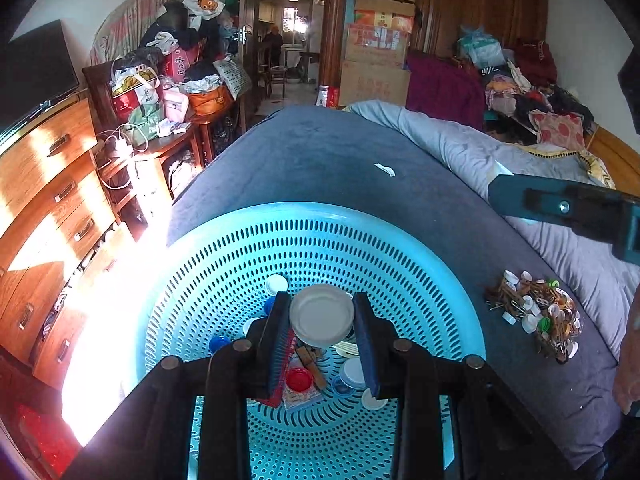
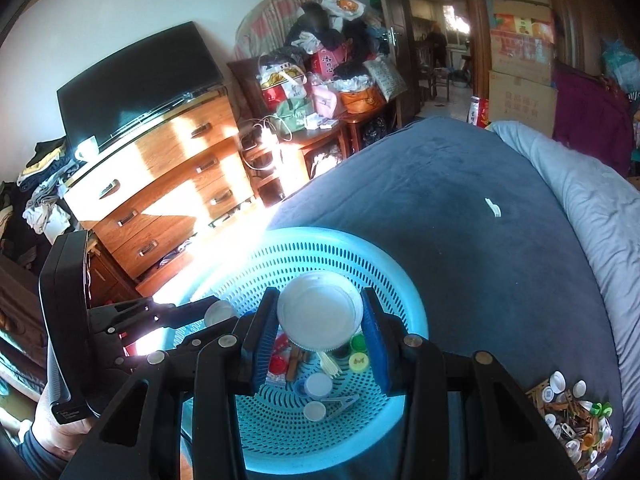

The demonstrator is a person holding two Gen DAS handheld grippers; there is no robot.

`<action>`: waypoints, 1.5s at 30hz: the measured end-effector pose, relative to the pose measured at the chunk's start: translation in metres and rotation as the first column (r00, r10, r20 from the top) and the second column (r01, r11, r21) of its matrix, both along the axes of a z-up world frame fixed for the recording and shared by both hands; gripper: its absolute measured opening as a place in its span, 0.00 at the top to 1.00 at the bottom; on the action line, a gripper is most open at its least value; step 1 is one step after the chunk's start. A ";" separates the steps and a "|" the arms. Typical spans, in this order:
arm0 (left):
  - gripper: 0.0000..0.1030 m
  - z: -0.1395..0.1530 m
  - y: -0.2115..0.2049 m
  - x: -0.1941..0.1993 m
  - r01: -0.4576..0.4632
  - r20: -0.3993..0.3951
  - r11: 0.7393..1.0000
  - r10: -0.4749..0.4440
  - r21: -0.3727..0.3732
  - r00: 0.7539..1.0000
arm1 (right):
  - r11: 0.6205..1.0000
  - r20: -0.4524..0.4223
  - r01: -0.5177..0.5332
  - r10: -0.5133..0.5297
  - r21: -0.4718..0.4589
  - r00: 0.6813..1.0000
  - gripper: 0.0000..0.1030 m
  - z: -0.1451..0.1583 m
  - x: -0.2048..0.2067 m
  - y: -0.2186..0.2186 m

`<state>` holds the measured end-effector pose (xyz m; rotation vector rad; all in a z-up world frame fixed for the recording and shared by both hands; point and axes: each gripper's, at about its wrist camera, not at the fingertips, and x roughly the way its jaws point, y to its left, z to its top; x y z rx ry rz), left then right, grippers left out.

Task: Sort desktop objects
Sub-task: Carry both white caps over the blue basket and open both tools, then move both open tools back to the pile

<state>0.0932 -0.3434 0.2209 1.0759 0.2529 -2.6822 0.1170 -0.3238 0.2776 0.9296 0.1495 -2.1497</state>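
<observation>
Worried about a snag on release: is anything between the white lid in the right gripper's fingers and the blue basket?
Nothing visible. The white lid in the right gripper hangs over the open blue basket; only sorted caps lie below. The left gripper is off to the side.

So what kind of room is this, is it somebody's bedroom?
Most likely yes, a lived-in bedroom. The blue basket sits on a bed with a dark blue blanket and a pale quilt. A wooden chest of drawers carries a TV, and clothes are piled nearby.
</observation>
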 end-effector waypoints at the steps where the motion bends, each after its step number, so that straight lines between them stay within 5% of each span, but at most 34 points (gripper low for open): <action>1: 0.69 -0.001 -0.001 -0.001 -0.007 0.003 1.000 0.007 -0.002 1.000 | 1.000 0.001 -0.004 0.004 0.001 1.000 0.62 -0.001 -0.001 -0.003; 4: 0.45 -0.003 -0.003 0.000 -0.035 -0.003 0.999 0.035 -0.008 0.999 | 1.000 -0.008 -0.013 0.013 -0.001 1.000 0.55 0.000 -0.001 -0.008; 5: 0.44 -0.004 -0.004 0.002 -0.037 -0.008 0.999 0.037 -0.010 0.999 | 1.000 -0.015 -0.010 0.010 -0.005 1.000 0.37 0.000 0.000 -0.008; 7: 0.44 -0.004 -0.003 0.004 -0.041 -0.005 0.999 0.041 -0.014 0.999 | 1.000 -0.040 0.006 -0.007 -0.020 0.999 0.21 0.005 0.002 -0.004; 14: 0.44 0.005 0.013 0.011 -0.035 -0.029 0.999 0.034 -0.015 0.999 | 0.994 -0.073 0.067 -0.073 -0.083 0.995 0.17 0.011 0.020 0.056; 18: 0.44 0.011 0.047 0.017 0.015 -0.045 0.999 -0.017 -0.032 0.999 | 0.979 -0.073 0.171 -0.180 -0.115 0.981 0.09 -0.022 0.055 0.132; 24: 0.43 0.009 0.159 0.021 0.243 -0.077 0.966 -0.250 -0.087 0.965 | 0.906 0.062 0.421 -0.423 0.048 0.904 0.06 -0.150 0.105 0.282; 30: 0.41 -0.048 0.292 -0.008 0.498 0.010 0.864 -0.499 -0.076 0.866 | 0.760 0.162 0.630 -0.650 0.160 0.743 0.06 -0.235 0.132 0.414; 32: 0.41 -0.077 0.325 -0.027 0.541 0.050 0.840 -0.539 -0.044 0.841 | 0.746 0.173 0.648 -0.666 0.157 0.725 0.06 -0.244 0.135 0.436; 35: 0.41 -0.108 0.354 -0.057 0.545 0.087 0.838 -0.545 0.022 0.834 | 0.754 0.183 0.643 -0.657 0.138 0.731 0.06 -0.258 0.139 0.456; 41: 0.41 -0.141 0.370 -0.136 0.462 0.107 0.883 -0.469 0.084 0.876 | 0.785 0.079 0.597 -0.614 0.165 0.785 0.00 -0.273 0.145 0.447; 45: 0.41 -0.148 0.418 -0.180 0.531 0.129 0.845 -0.534 0.058 0.836 | 0.796 0.120 0.597 -0.605 0.096 0.787 0.00 -0.267 0.149 0.454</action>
